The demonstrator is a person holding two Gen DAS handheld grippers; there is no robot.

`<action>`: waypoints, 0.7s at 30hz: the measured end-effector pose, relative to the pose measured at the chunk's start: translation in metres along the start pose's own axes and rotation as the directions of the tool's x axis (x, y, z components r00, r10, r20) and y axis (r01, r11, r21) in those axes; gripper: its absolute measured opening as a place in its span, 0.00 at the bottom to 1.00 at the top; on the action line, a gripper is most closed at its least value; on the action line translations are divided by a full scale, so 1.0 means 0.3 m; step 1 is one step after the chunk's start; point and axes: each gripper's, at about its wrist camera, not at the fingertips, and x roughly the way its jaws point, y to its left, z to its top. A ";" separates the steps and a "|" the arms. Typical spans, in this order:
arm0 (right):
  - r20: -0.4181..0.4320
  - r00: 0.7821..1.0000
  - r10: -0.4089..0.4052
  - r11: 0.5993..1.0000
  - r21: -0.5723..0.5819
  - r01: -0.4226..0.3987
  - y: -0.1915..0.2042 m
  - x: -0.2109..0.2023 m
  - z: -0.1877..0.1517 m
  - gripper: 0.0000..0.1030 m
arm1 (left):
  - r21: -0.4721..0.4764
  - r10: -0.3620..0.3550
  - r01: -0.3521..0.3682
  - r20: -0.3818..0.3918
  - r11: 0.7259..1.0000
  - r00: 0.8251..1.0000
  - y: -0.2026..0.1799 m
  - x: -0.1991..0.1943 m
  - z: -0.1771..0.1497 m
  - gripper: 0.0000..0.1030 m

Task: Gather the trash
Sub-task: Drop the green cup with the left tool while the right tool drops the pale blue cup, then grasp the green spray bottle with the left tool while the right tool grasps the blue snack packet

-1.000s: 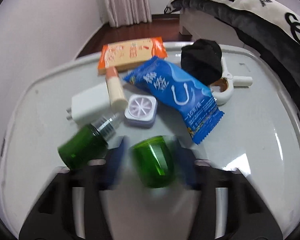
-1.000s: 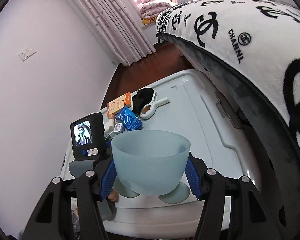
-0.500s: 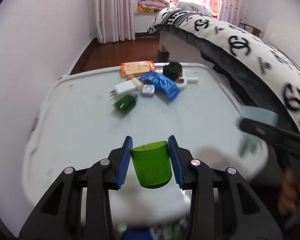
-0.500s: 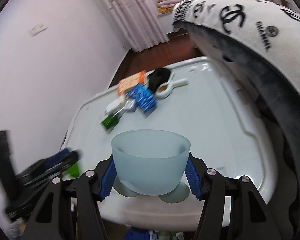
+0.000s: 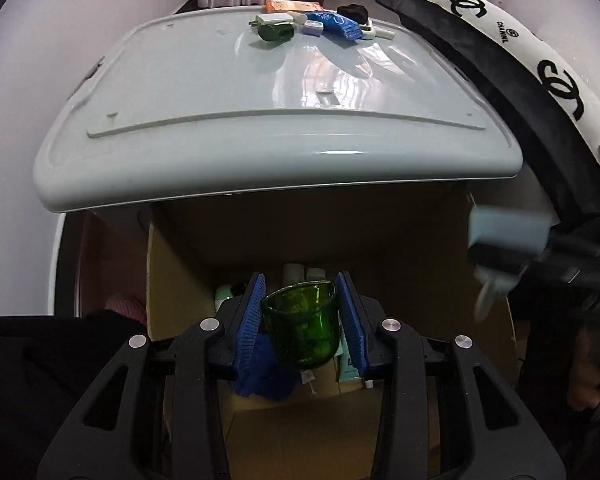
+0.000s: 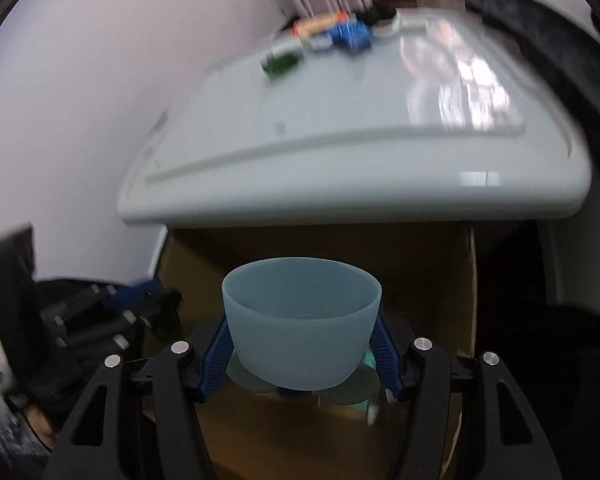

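My left gripper (image 5: 302, 322) is shut on a green glass cup (image 5: 300, 326) and holds it over an open cardboard box (image 5: 172, 264) below the table's front edge. My right gripper (image 6: 302, 346) is shut on a pale blue bowl (image 6: 300, 328) over the same box (image 6: 466, 300); the bowl also shows blurred at the right of the left wrist view (image 5: 508, 236). Several items lie at the table's far end: a green bottle (image 5: 275, 32), a blue packet (image 5: 340, 22), an orange packet (image 5: 284, 5), a white charger (image 5: 272, 19).
The pale grey table top (image 5: 260, 120) overhangs the box. The box holds white bottles (image 5: 300, 272) and a blue cloth (image 5: 260, 376). A bed with a black-and-white blanket (image 5: 520, 40) runs along the right. A white wall (image 5: 40, 60) is on the left.
Both grippers have pulled back off the table and dropped below its front edge, over the cardboard box, each still holding its cup or bowl.
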 end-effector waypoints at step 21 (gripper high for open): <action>0.199 0.979 -0.051 0.998 -0.015 0.056 -0.068 -0.121 0.371 0.77 | 0.053 0.035 -0.039 0.077 0.998 0.996 0.016 0.034 0.394 0.76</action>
